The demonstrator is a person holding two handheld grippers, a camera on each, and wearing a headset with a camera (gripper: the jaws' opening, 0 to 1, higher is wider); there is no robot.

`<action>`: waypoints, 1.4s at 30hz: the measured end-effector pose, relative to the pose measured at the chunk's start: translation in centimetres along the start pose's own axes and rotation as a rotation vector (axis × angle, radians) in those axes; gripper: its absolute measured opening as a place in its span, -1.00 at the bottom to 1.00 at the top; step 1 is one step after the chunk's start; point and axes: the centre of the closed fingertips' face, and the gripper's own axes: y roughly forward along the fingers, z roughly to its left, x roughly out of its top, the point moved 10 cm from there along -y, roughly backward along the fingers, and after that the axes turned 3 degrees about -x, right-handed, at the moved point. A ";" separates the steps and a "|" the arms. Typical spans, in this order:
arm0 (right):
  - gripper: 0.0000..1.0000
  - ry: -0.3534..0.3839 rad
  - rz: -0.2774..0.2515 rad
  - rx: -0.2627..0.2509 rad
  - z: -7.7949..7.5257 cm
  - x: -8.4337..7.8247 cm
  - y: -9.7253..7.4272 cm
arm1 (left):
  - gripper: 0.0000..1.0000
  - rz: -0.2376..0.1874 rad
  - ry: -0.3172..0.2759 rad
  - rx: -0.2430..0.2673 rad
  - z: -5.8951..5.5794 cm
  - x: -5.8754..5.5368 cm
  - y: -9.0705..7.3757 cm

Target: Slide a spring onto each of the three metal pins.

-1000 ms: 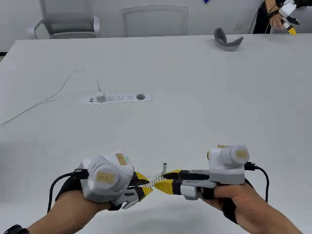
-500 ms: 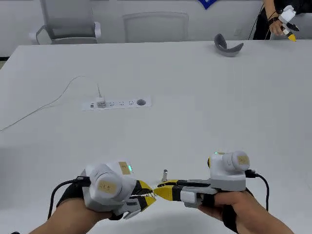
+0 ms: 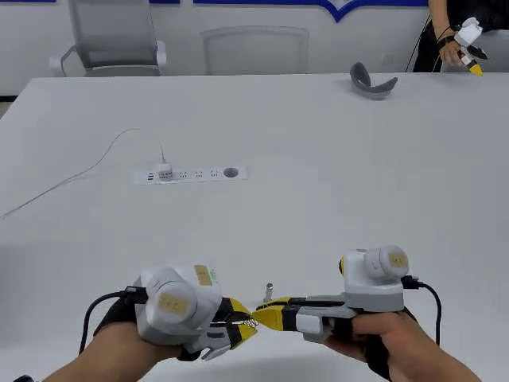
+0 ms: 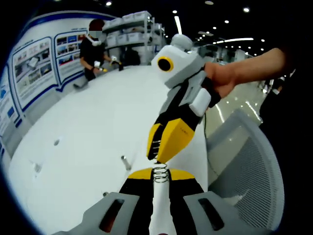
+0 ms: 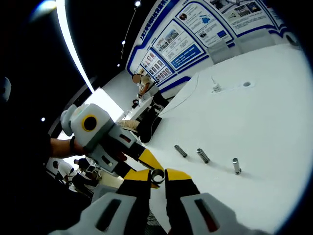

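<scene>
In the head view my two grippers meet tip to tip low over the white table [image 3: 334, 175]. My left gripper [image 3: 241, 325] [image 4: 159, 175] is shut on a small coil spring [image 4: 160, 172] [image 3: 251, 317]. The spring's free end touches the yellow tips of my right gripper [image 3: 264, 313] [image 5: 157, 177]. That one is shut on a short round metal piece seen end-on, apparently a pin [image 5: 157, 176]. A bare pin [image 3: 269, 289] [image 5: 236, 165] [image 4: 124, 161] stands on the table just beyond the tips. Two spring-wrapped pieces [image 5: 181, 151] [image 5: 202, 155] lie next to it.
A white power strip [image 3: 189, 173] with a plug and cable lies mid-table. A grey curved headband [image 3: 372, 82] rests at the far right. Two chairs [image 3: 115, 36] stand behind the far edge. A person's hand with another gripper [image 3: 465, 40] shows at the top right.
The two grippers have closed in on each other, so the stretch of spring showing between their tips has shrunk. The head camera has tilted up a little.
</scene>
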 end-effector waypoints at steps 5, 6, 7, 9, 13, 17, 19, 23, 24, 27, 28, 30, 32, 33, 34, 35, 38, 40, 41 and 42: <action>-0.75 -0.126 0.078 -0.012 0.4 1.3 -0.2 | -0.79 -0.028 -0.010 -0.013 0.4 0.4 0.0; -0.75 -0.144 0.092 -0.011 0.5 1.5 -0.2 | -0.79 -0.032 -0.012 -0.015 0.4 0.5 0.0; -0.75 -0.163 0.108 -0.014 0.5 1.7 -0.3 | -0.80 -0.036 -0.012 -0.017 0.4 0.5 0.1; -0.75 -0.208 0.141 -0.016 0.6 2.2 -0.4 | -0.80 -0.047 -0.013 -0.020 0.4 0.7 0.1; -0.75 -0.304 0.223 -0.004 1.1 3.0 -0.6 | -0.80 -0.062 -0.008 -0.035 0.4 1.0 0.1; -0.75 -0.392 0.297 0.010 1.5 3.7 -0.8 | -0.80 -0.079 -0.003 -0.052 0.2 1.3 0.1; -0.75 -0.426 0.329 0.017 1.7 4.1 -0.9 | -0.80 -0.090 -0.004 -0.058 0.3 1.5 0.1; -0.75 -0.495 0.381 0.037 2.2 4.9 -1.1 | -0.80 -0.117 -0.002 -0.065 0.2 2.0 0.0; -0.75 -0.504 0.386 0.039 2.3 5.1 -1.1 | -0.80 -0.124 -0.006 -0.067 0.2 2.1 -0.1; -0.75 -0.537 0.402 0.046 2.7 5.6 -1.0 | -0.80 -0.145 -0.010 -0.071 0.2 2.3 -0.3; -0.75 -0.550 0.408 0.055 3.0 5.8 -1.0 | -0.80 -0.155 -0.014 -0.076 0.1 2.5 -0.4; -0.74 -0.572 0.422 0.056 3.2 5.9 -0.9 | -0.80 -0.158 -0.016 -0.081 0.1 2.6 -0.5; -0.74 -0.598 0.440 0.064 3.4 6.0 -0.8 | -0.80 -0.161 -0.004 -0.088 0.1 2.6 -0.5; -0.74 -0.616 0.447 0.069 3.5 6.0 -0.7 | -0.80 -0.161 -0.001 -0.092 0.1 2.7 -0.6; -0.74 -0.626 0.450 0.067 3.5 6.1 -0.7 | -0.80 -0.165 0.000 -0.093 0.2 2.8 -0.7; -0.74 -0.627 0.451 0.072 3.6 6.1 -0.7 | -0.80 -0.162 0.005 -0.096 0.1 2.8 -0.7; -0.75 -0.641 0.458 0.080 3.6 6.1 -0.6 | -0.80 -0.164 0.005 -0.103 0.1 2.7 -0.8; -0.75 -0.653 0.467 0.085 3.8 6.1 -0.6 | -0.80 -0.164 0.006 -0.110 0.0 2.7 -0.8; -0.75 -0.664 0.475 0.086 3.9 6.0 -0.7 | -0.80 -0.164 0.008 -0.112 0.0 2.7 -0.8; -0.75 -0.673 0.478 0.087 3.9 6.0 -0.7 | -0.80 -0.164 0.008 -0.113 -0.1 2.7 -0.8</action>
